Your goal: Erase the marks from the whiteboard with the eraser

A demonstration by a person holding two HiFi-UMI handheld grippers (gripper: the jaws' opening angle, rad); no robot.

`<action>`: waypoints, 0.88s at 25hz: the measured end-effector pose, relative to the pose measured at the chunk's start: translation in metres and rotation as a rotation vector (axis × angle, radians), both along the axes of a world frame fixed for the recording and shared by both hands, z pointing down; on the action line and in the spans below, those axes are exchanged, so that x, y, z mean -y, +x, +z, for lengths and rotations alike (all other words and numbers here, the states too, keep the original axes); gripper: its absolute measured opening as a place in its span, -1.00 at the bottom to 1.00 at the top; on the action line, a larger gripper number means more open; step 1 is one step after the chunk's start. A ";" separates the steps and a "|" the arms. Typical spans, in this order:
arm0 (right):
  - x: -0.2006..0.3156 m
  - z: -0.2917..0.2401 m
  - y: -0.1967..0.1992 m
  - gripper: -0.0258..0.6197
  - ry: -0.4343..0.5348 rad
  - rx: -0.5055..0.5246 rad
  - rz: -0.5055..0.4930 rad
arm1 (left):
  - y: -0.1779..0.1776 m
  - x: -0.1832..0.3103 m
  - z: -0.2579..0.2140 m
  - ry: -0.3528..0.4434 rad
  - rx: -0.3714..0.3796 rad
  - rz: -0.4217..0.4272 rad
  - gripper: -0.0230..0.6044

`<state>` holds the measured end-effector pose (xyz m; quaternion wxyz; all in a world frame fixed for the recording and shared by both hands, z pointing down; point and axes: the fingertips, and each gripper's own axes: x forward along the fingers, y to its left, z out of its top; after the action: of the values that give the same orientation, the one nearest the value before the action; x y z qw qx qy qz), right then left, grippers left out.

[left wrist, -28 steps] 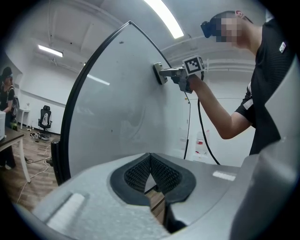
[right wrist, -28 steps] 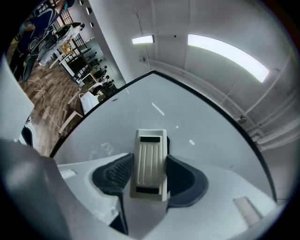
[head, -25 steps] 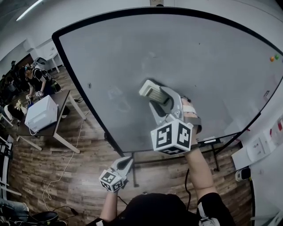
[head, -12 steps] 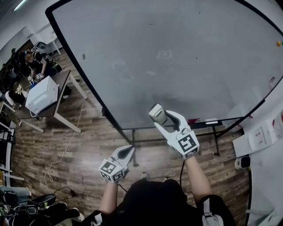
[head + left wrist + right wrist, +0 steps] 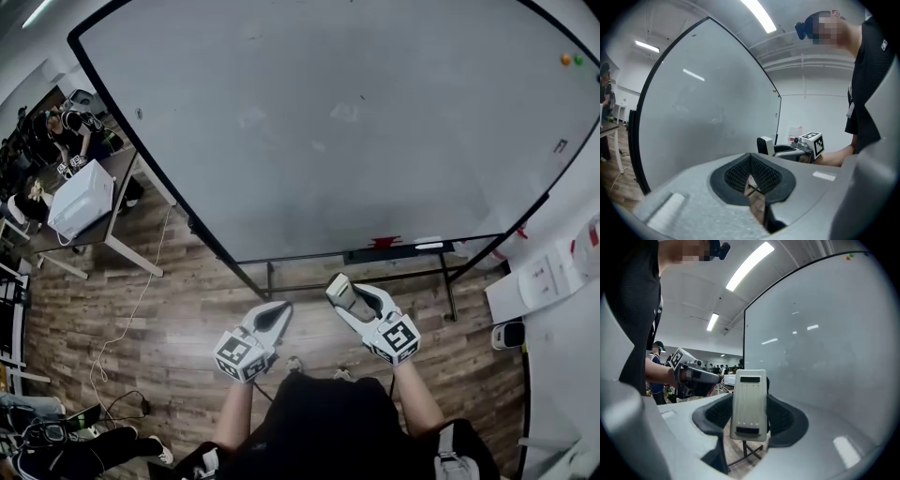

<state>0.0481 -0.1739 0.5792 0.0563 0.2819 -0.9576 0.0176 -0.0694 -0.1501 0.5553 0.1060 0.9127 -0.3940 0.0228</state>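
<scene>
Found the right gripper (image 5: 750, 420) clamped on the eraser (image 5: 750, 401), with the dark pads pressing its two long sides. Noted the eraser's long axis running along the jaws, upright in the right gripper view, with the ribbed pale back facing the camera. Confirmed from the head view: eraser (image 5: 338, 292) pointing forward and slightly left, toward the lower edge of the whiteboard (image 5: 375, 131), clear of the board and above the floor (image 5: 159, 319). Found the left gripper (image 5: 751, 174) with jaws together at the tips and nothing between them. Placed the left gripper (image 5: 278, 312) near the right gripper (image 5: 343, 296) in the head view, both low in front of the person. Observed only faint pale smudges (image 5: 251, 117) on the grey board surface, plus an orange magnet (image 5: 565, 59) and a green magnet (image 5: 578, 59) near its upper right corner. Recorded wood-plank flooring, a desk (image 5: 120, 173) at the left carrying a white box (image 5: 82, 202), seated people (image 5: 70, 131) beyond it, and a ceiling strip light (image 5: 747, 266).
</scene>
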 end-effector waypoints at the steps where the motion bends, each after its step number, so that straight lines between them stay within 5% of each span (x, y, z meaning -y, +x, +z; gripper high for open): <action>1: -0.004 0.002 0.008 -0.22 0.001 0.001 0.001 | 0.009 -0.002 0.004 -0.005 0.002 0.004 -0.90; 9: -0.018 0.000 0.054 -0.22 0.024 -0.010 0.009 | 0.065 -0.017 0.011 0.009 0.003 0.033 -0.90; 22: -0.035 -0.005 0.071 -0.22 0.030 0.006 -0.007 | 0.079 -0.040 0.017 -0.017 0.024 0.028 -0.90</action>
<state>0.1194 -0.1390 0.5738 0.0495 0.2795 -0.9589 0.0039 0.0097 -0.1105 0.5721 0.1088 0.9168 -0.3822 0.0385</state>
